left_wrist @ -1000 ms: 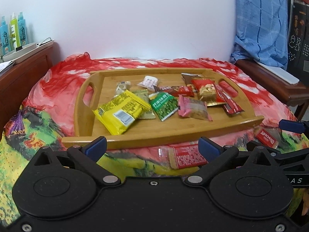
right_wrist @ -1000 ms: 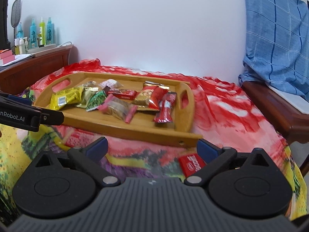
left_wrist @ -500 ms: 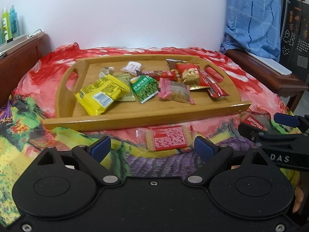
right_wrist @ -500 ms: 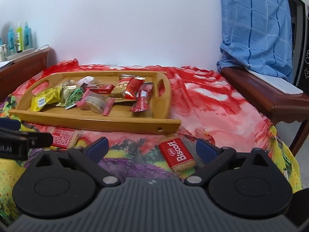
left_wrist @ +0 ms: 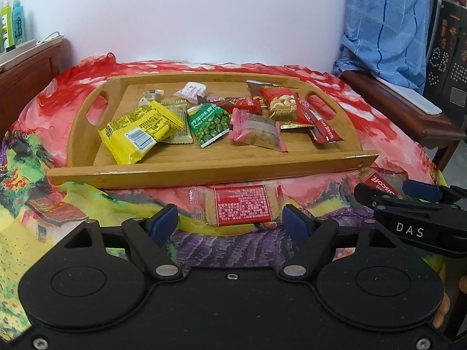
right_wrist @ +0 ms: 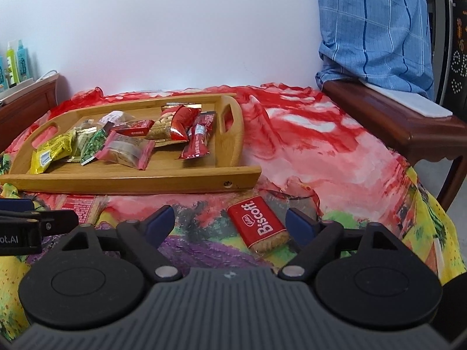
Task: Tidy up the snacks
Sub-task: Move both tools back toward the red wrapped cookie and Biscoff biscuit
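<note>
A bamboo tray on the colourful cloth holds several snack packets, among them a yellow bag, green peas and a pink cake wrapper. A red biscuit packet lying label-down sits on the cloth in front of the tray, between the open fingers of my left gripper. A red Biscoff biscuit lies on the cloth between the open fingers of my right gripper. Neither gripper touches its packet.
A dark wooden bench with a blue cloth stands on the right. A wooden cabinet with bottles is on the left. My right gripper shows in the left wrist view.
Both grippers have moved forward and down towards the two biscuit packets on the cloth, which now lie between their fingers. The tray contents have not moved.
</note>
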Available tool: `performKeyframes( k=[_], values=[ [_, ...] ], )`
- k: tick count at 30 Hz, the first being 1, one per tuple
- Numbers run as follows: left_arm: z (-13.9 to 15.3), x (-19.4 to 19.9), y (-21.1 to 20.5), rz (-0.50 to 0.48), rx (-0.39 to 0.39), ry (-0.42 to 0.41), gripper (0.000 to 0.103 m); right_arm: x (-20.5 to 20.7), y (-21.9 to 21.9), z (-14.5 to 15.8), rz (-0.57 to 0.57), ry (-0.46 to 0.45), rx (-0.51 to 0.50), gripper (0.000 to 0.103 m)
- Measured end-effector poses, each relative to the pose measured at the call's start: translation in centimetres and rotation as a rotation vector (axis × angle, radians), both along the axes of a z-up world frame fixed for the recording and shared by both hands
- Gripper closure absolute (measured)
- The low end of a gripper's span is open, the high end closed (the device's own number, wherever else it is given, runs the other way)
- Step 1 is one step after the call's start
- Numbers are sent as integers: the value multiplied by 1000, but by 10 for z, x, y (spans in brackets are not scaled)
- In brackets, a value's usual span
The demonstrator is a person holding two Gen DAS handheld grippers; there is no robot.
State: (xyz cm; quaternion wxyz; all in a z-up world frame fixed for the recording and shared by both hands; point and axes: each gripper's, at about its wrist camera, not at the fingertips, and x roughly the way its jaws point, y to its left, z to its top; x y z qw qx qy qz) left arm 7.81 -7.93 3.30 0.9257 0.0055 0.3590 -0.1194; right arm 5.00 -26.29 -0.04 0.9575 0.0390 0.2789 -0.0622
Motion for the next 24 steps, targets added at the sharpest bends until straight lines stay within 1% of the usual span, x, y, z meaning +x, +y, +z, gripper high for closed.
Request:
performKeyframes(
  k=[8, 9, 13, 24],
  values=[
    [-8, 5, -4, 23, 19, 22, 26, 8, -8, -5, -31, 24, 43, 13],
    [-9, 7, -5, 32, 23, 25, 26, 9, -8, -6, -37, 26, 44, 14],
    [-13, 10, -7, 45, 28, 39, 26, 13, -7, -9, -57, 38, 19, 20],
    [-16, 11, -13, 45, 37, 36, 26, 16, -8, -12, -57, 47, 18, 21]
  ],
)
